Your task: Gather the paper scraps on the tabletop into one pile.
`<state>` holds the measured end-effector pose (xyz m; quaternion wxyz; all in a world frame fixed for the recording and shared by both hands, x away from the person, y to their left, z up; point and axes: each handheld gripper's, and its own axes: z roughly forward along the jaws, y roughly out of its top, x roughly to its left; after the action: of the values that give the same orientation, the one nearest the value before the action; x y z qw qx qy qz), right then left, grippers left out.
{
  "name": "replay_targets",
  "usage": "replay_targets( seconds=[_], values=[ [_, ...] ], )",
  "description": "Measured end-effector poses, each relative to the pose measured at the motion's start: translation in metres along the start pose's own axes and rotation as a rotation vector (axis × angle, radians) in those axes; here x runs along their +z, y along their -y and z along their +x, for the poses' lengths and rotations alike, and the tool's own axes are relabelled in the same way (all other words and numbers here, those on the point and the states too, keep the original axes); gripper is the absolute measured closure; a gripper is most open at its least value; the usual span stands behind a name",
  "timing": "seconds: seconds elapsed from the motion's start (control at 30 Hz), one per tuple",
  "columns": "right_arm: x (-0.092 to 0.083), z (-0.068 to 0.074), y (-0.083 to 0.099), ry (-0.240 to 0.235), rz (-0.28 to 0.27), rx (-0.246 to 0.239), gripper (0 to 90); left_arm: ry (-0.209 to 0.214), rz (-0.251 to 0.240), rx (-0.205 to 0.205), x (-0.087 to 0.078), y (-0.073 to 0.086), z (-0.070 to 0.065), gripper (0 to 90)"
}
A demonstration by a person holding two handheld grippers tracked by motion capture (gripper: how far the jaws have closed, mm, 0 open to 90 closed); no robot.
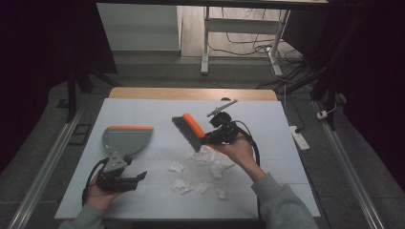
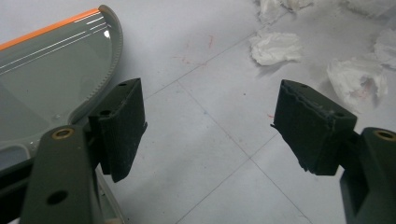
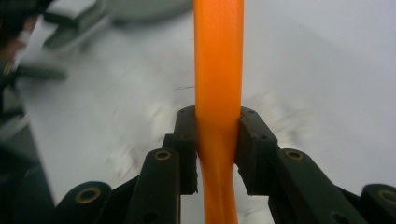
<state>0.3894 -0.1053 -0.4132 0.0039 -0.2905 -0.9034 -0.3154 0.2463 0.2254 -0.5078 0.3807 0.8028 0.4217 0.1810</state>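
Observation:
A hand brush (image 1: 188, 130) with an orange back and dark bristles hangs over the middle of the white table (image 1: 143, 107). My right gripper (image 1: 220, 135) is shut on its orange handle (image 3: 218, 93), which runs straight up between the jaws. A grey dustpan (image 1: 125, 139) with an orange lip lies flat at the left. Just in front of it, my left gripper (image 1: 139, 177) stands open over the bare tabletop, with the dustpan's curved grey wall (image 2: 100, 70) beside its left jaw. Several crumpled white paper scraps (image 1: 200, 169) lie below the brush.
Paper scraps (image 2: 275, 46) lie ahead and to the right of my left gripper. The table's wooden far edge (image 1: 191, 93) shows at the back. Beyond it stand a white desk frame (image 1: 206, 43) and loose cables on the floor. A power strip (image 1: 299, 137) lies right of the table.

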Motion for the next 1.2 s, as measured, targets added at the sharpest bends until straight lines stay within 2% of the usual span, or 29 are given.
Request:
replay_targets(
  seconds=[0.1,0.3,0.47,0.53,0.6,0.7,0.8,0.87,0.93,1.07,1.13,1.2],
  values=[
    [0.012,0.016,0.004,-0.038,0.042,-0.034,70.8,-0.003,-0.001,-0.003,0.000,0.000,0.000,25.8],
    [0.041,0.039,0.004,-0.097,0.076,-0.064,70.8,-0.008,-0.001,-0.008,0.000,0.001,0.002,25.8],
    [0.073,0.048,0.000,-0.129,0.107,-0.073,70.8,-0.011,0.000,-0.006,-0.001,0.001,0.002,25.8],
    [0.081,0.049,-0.001,-0.110,0.111,-0.092,70.8,-0.009,0.000,-0.005,-0.001,0.001,0.002,25.8],
    [0.080,0.044,-0.003,-0.075,0.120,-0.088,70.8,-0.007,-0.001,-0.007,-0.001,0.002,0.002,25.8],
    [0.074,0.028,0.002,-0.048,0.126,-0.029,70.8,-0.008,-0.006,-0.010,-0.002,0.002,0.002,25.8],
    [0.061,0.015,0.008,0.011,0.106,-0.006,70.8,-0.008,-0.004,-0.008,-0.002,0.002,0.002,25.8],
    [0.050,0.009,0.011,0.015,0.077,0.008,70.8,-0.008,-0.003,-0.005,-0.001,0.001,0.001,25.8],
    [0.036,0.009,0.013,-0.001,0.029,0.003,70.8,-0.008,-0.002,-0.008,-0.001,0.001,0.002,25.8],
    [0.010,0.020,0.015,-0.033,-0.050,-0.035,70.8,-0.011,-0.003,-0.014,-0.001,0.002,0.003,25.8],
    [0.003,0.027,0.017,-0.053,-0.056,-0.046,70.8,-0.012,-0.003,-0.018,-0.001,0.002,0.004,25.8],
    [0.001,0.036,0.021,-0.070,-0.030,-0.067,70.8,-0.014,-0.003,-0.018,-0.002,0.002,0.004,25.7]
  ],
)
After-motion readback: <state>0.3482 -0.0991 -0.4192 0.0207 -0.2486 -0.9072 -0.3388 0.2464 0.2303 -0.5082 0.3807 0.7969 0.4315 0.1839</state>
